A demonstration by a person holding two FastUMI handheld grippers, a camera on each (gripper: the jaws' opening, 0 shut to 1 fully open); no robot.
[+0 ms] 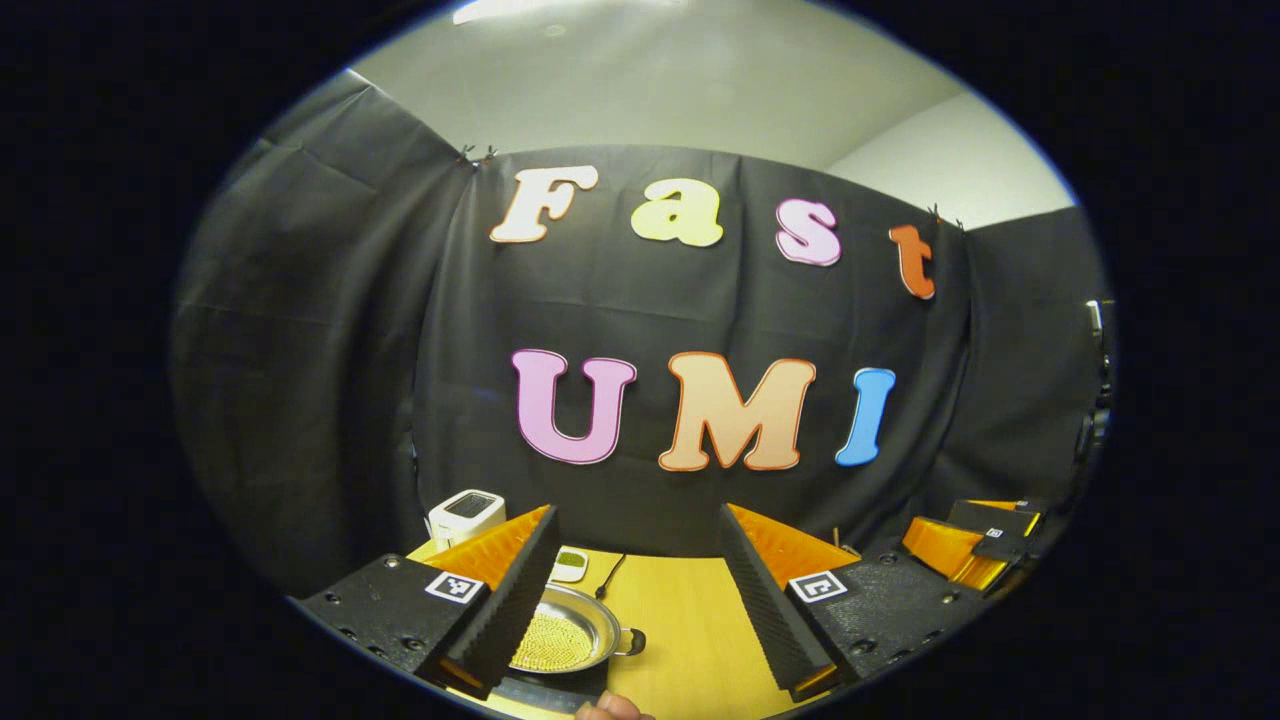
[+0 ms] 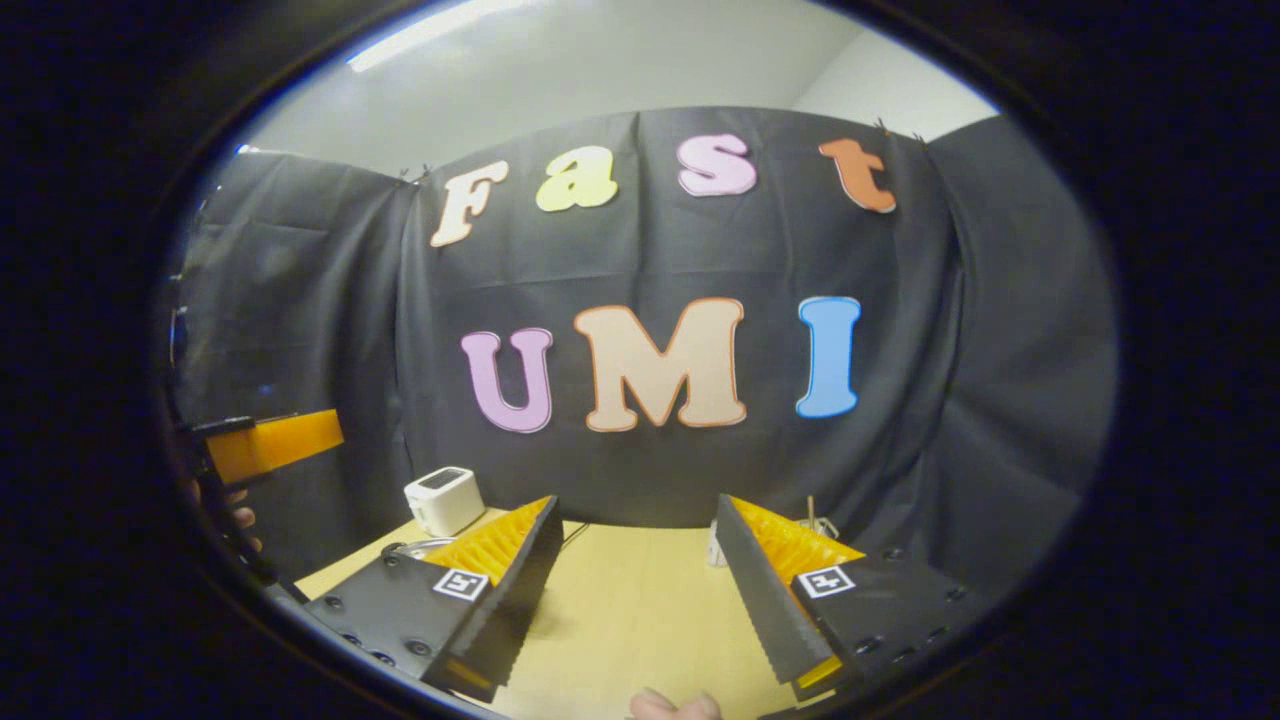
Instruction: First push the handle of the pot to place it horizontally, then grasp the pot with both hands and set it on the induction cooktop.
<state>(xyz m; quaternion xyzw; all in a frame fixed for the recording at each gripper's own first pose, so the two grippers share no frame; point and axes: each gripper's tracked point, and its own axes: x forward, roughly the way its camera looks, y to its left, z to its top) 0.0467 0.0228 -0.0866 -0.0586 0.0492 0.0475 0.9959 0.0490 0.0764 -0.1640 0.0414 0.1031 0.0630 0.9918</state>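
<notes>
Both grippers gape wide, holding nothing: left gripper, then right gripper. Low at left, behind 1 ridged finger, the pot sits on the wooden table: shiny round metal, probably rigid, light, slippery; its stubby side handle suits gripping.
</notes>
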